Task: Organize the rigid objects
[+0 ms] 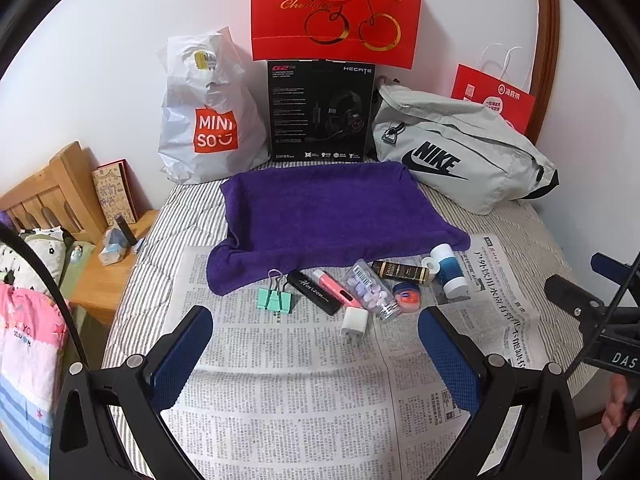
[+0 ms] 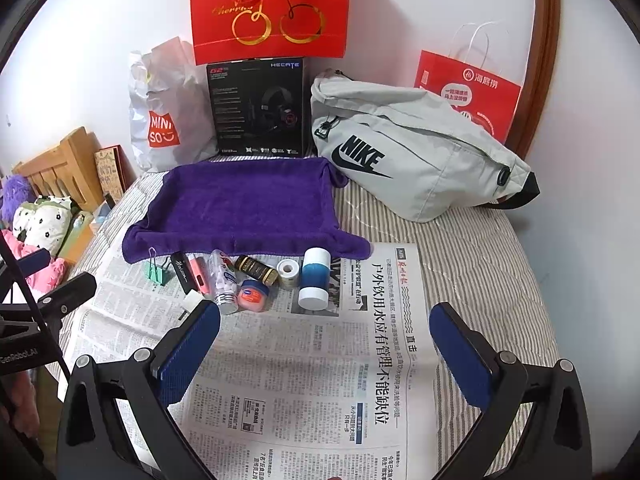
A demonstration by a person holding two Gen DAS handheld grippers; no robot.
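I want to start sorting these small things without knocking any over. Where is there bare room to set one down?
The purple towel is bare, bordered by the headphone box behind and the item row in front. The newspaper near the open left gripper is also free. It is crowded from the binder clip to the blue-and-white bottle.

Lined up on newspaper [image 1: 288, 380] beside purple towel [image 1: 320, 208]: green binder clip [image 1: 274, 298], black stick [image 1: 314, 291], pink highlighter [image 1: 336, 286], white charger [image 1: 354, 322], pill bottle [image 1: 376, 290], small jar [image 1: 406, 297], dark bottle [image 1: 400, 270], tape roll [image 1: 430, 264], blue-and-white container [image 1: 448, 270].
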